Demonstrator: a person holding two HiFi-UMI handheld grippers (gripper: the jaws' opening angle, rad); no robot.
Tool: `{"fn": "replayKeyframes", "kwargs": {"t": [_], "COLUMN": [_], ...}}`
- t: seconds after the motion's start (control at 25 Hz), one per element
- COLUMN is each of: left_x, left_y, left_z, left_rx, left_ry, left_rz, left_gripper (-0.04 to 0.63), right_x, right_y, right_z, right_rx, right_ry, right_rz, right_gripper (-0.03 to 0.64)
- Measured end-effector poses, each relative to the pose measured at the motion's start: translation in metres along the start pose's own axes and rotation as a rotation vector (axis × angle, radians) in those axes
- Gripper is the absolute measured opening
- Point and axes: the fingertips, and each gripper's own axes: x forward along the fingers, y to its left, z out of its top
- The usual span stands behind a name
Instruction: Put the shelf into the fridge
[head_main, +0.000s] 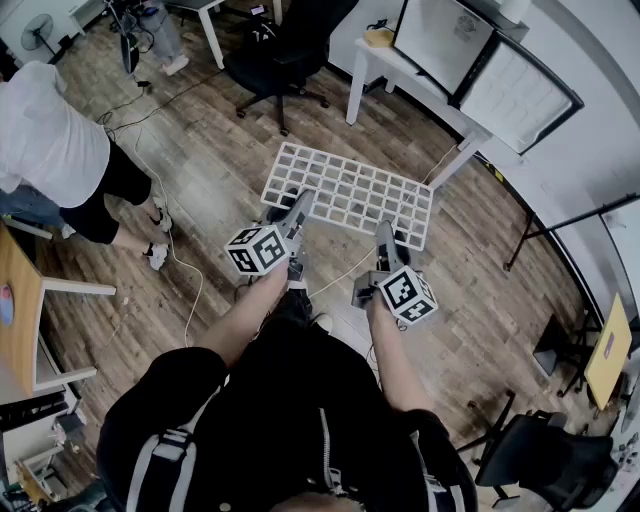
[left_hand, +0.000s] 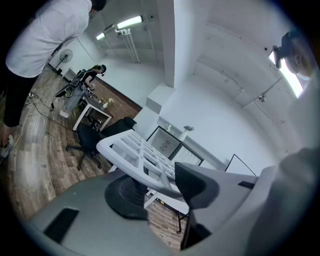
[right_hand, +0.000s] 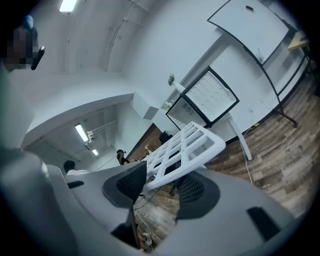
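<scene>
The white grid shelf (head_main: 350, 190) hangs level above the wooden floor, carried between both grippers. My left gripper (head_main: 297, 207) is shut on its near left rim, and my right gripper (head_main: 388, 233) is shut on its near right rim. In the left gripper view the shelf (left_hand: 135, 147) runs away from the gripper (left_hand: 160, 187), its rim pinched between the two black pads. The right gripper view shows the shelf (right_hand: 190, 142) clamped the same way in that gripper (right_hand: 162, 187). The glass-door fridge (head_main: 470, 50) stands on a white table ahead, and appears beyond the shelf as the fridge (left_hand: 167, 142) and the fridge (right_hand: 205, 100).
A black office chair (head_main: 285, 50) stands left of the white table (head_main: 400, 75). A person in a white shirt (head_main: 50, 140) bends over at the left. Cables (head_main: 180, 270) trail on the floor. A black stand (head_main: 560, 225) and another chair (head_main: 550, 460) are at the right.
</scene>
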Motion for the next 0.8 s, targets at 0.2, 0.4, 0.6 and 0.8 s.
{"fn": "replayKeyframes", "kwargs": {"t": [0.2,0.4,0.6,0.8], "left_x": [-0.009,-0.008,-0.007,-0.001], "left_y": [-0.002,-0.009,-0.015,-0.019], "left_z": [0.0,-0.003,-0.009,-0.014], "left_rx": [-0.006,-0.005,-0.009,-0.003], "left_ry": [0.0,-0.001,0.002,0.003], "left_rz": [-0.004,-0.016,-0.019,-0.013], "left_gripper": [0.183,0.183,0.183,0.183], "right_x": [-0.007,-0.012,-0.018,-0.018], "right_y": [0.0,-0.001,-0.007,-0.017], "right_z": [-0.01,-0.004,0.001,0.003], "right_rx": [0.014,0.007,0.01,0.033], "right_ry": [0.014,0.0,-0.014,-0.004], "right_rz": [0.013,0.016,0.016,0.016], "right_gripper": [0.193,0.193,0.193,0.193]}}
